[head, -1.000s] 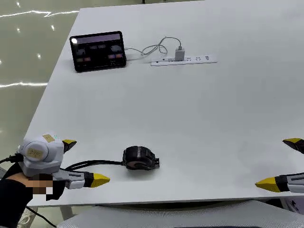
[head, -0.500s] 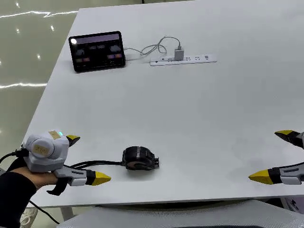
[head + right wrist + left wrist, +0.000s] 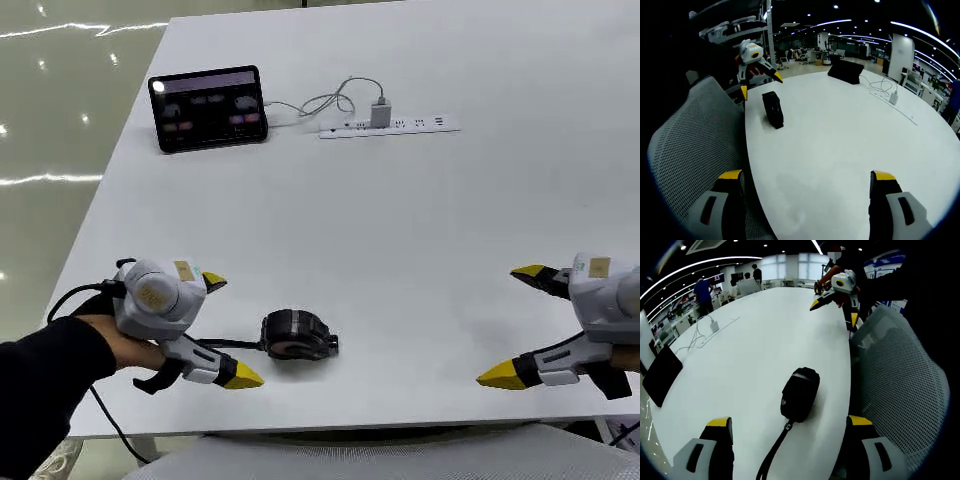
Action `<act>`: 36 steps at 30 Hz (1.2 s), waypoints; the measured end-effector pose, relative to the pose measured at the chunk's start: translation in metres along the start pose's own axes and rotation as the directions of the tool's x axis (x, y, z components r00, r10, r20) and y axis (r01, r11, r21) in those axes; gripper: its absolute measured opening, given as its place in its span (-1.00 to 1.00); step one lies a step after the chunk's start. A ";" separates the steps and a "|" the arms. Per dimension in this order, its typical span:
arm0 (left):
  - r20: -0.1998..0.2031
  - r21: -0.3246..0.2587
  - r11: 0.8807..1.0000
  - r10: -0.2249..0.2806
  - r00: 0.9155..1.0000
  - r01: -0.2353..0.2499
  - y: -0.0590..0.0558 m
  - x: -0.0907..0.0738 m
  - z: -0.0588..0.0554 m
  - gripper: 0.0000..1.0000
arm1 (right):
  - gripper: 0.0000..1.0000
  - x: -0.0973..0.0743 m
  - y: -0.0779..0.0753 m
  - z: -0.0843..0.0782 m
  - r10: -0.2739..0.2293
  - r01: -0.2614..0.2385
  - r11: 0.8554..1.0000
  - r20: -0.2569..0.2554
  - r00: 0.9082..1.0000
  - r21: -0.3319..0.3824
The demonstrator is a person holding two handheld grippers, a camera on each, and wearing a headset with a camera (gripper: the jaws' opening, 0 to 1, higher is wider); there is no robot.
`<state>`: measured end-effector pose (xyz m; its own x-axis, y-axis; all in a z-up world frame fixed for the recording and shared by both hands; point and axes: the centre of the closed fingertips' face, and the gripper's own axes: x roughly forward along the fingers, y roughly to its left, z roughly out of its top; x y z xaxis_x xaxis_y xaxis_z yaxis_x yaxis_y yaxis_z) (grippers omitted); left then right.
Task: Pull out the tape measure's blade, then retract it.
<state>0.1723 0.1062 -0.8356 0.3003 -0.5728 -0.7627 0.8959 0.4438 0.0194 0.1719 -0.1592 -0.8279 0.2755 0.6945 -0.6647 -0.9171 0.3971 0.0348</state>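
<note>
The tape measure [image 3: 298, 335] lies on its side near the front edge of the white surface [image 3: 400, 230], its blade not drawn out, with its black strap [image 3: 225, 344] trailing off to the left; it sits where it sat half a second ago. The left tool [image 3: 230, 330] has come in from the left and now stands just beside the tape measure, jaws spread wide and holding nothing, the nearer yellow tip close to the case but apart from it; in the left gripper view the case lies ahead between the two jaws, with the strap running back toward the camera. The right tool [image 3: 511, 325] has also moved further in from the right edge than before; its jaws are likewise spread and empty, and it is well apart from the tape measure, hovering over bare surface. At the far side the dark tablet [image 3: 208, 107] and the white power strip [image 3: 390, 126], joined by a looped white cable [image 3: 320, 101], are unchanged; a mesh chair back [image 3: 895, 385] shows at the near edge in the left gripper view.
</note>
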 end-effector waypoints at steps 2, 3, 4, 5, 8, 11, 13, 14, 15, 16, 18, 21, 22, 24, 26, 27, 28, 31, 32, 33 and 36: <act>0.001 0.013 1.000 -0.014 1.000 0.014 0.000 0.004 0.006 0.78 | 1.00 0.007 0.004 0.010 0.028 -0.027 0.999 0.024 0.999 -0.039; -0.001 0.017 1.000 -0.022 1.000 0.022 0.000 0.005 0.008 0.78 | 1.00 0.010 0.005 0.014 0.036 -0.035 0.998 0.035 0.999 -0.054; -0.006 0.022 0.999 -0.025 1.000 0.025 0.000 0.007 0.009 0.78 | 1.00 0.013 0.006 0.017 0.044 -0.041 0.997 0.043 0.998 -0.064; -0.014 0.039 0.999 -0.036 0.999 0.037 -0.001 0.010 0.011 0.78 | 1.00 0.017 0.007 0.021 0.053 -0.049 0.996 0.049 0.997 -0.070; -0.040 0.073 0.995 -0.063 0.997 0.066 -0.004 0.017 0.014 0.74 | 1.00 0.029 0.010 0.025 0.073 -0.069 0.993 0.034 0.997 -0.093; -0.048 0.098 0.992 -0.074 0.996 0.078 -0.006 0.026 0.017 0.66 | 1.00 0.040 0.011 0.029 0.067 -0.062 0.990 0.035 0.997 -0.124; -0.061 0.110 0.991 -0.072 0.996 0.079 -0.005 0.034 0.014 0.62 | 1.00 0.050 0.012 0.024 0.077 -0.075 0.989 0.012 0.997 -0.131; -0.077 0.116 0.989 -0.078 0.994 0.087 -0.006 0.037 0.011 0.61 | 1.00 0.053 0.013 0.022 0.085 -0.083 0.987 0.005 0.996 -0.141; -0.094 0.116 0.988 -0.092 0.991 0.103 -0.008 0.040 0.007 0.61 | 1.00 0.057 0.014 0.022 0.090 -0.088 0.985 0.008 0.996 -0.150; -0.101 0.116 0.987 -0.101 0.990 0.112 -0.010 0.042 0.006 0.60 | 1.00 0.060 0.015 0.022 0.098 -0.096 0.984 0.006 0.995 -0.152; -0.117 0.125 0.983 -0.122 0.986 0.137 -0.014 0.045 0.005 0.55 | 1.00 0.067 0.020 0.026 0.116 -0.114 0.983 0.007 0.993 -0.143; -0.127 0.142 0.978 -0.134 0.983 0.151 -0.016 0.051 0.008 0.43 | 1.00 0.080 0.026 0.029 0.135 -0.131 0.979 0.016 0.991 -0.154; -0.128 0.144 0.977 -0.137 0.982 0.155 -0.017 0.053 0.010 0.43 | 1.00 0.085 0.031 0.031 0.148 -0.143 0.976 0.020 0.989 -0.167; -0.129 0.150 0.975 -0.145 0.981 0.164 -0.018 0.055 0.014 0.36 | 0.94 0.092 0.037 0.034 0.168 -0.162 0.972 0.022 0.986 -0.173; -0.132 0.164 0.968 -0.167 0.977 0.188 -0.022 0.057 0.016 0.20 | 0.86 0.101 0.043 0.037 0.190 -0.184 0.965 0.018 0.982 -0.185; -0.146 0.173 0.964 -0.177 0.973 0.201 -0.023 0.058 0.016 0.10 | 0.84 0.105 0.047 0.040 0.199 -0.192 0.962 0.017 0.980 -0.195; -0.148 0.182 0.963 -0.171 0.974 0.197 -0.023 0.059 0.017 0.03 | 0.81 0.108 0.049 0.042 0.206 -0.199 0.960 0.015 0.978 -0.199; -0.149 0.184 0.962 -0.178 0.973 0.204 -0.023 0.063 0.021 -0.05 | 0.73 0.119 0.053 0.047 0.222 -0.216 0.956 0.010 0.975 -0.200; -0.153 0.185 0.959 -0.187 0.970 0.214 -0.024 0.064 0.022 -0.10 | 0.70 0.123 0.054 0.050 0.226 -0.219 0.954 0.012 0.974 -0.202; -0.153 0.192 0.958 -0.186 0.971 0.214 -0.025 0.064 0.022 -0.14 | 0.67 0.124 0.055 0.052 0.230 -0.223 0.954 0.013 0.973 -0.200; -0.166 0.202 0.951 -0.201 0.966 0.232 -0.028 0.066 0.022 -0.29 | 0.51 0.132 0.058 0.055 0.247 -0.241 0.948 0.003 0.969 -0.209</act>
<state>0.1744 0.0410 -0.8724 0.0558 -0.5278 -0.8475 0.9883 0.1501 -0.0284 0.1709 -0.0116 -0.8726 0.0409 0.7730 -0.6331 -0.9958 0.0832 0.0373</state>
